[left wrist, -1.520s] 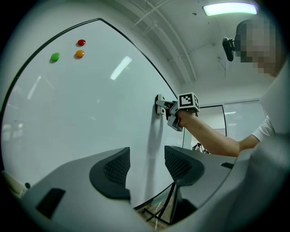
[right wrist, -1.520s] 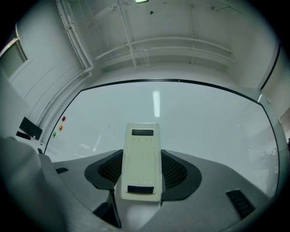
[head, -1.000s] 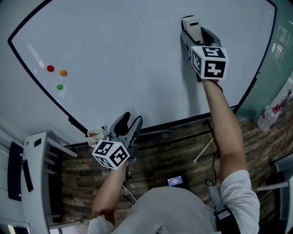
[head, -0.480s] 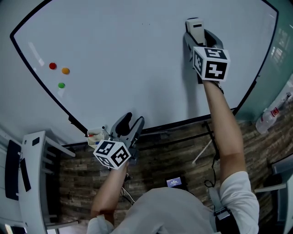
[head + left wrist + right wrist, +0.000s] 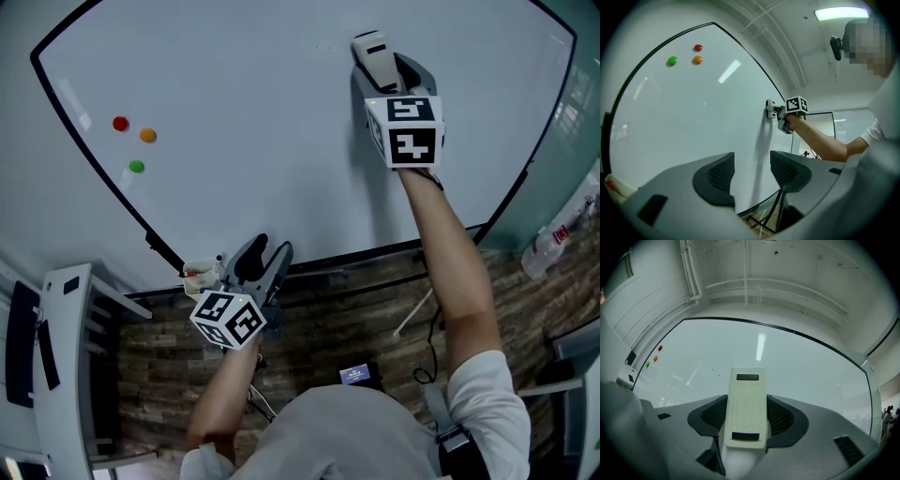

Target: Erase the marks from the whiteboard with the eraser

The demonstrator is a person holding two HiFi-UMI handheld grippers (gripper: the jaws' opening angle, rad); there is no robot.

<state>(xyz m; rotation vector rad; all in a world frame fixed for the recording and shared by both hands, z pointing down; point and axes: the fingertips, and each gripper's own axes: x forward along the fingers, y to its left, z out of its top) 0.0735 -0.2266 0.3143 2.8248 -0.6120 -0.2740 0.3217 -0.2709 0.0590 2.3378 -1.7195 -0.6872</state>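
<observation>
Large white black-framed whiteboard, upright. Right gripper: jaws clamped on cream rectangular plastic eraser, held against board's upper right. Left gripper: jaws apart, empty (near lower frame). Round magnets, red, orange, green: clustered far left, well apart from eraser.

Whiteboard: I'm seeing white, black-framed.
Eraser: I'm reading cream, two dark bars.
Magnets: they're showing red, orange, green.
Marker cubes: they're showing black-and-white squares.
Floor: it's looking brown, plank-patterned.
</observation>
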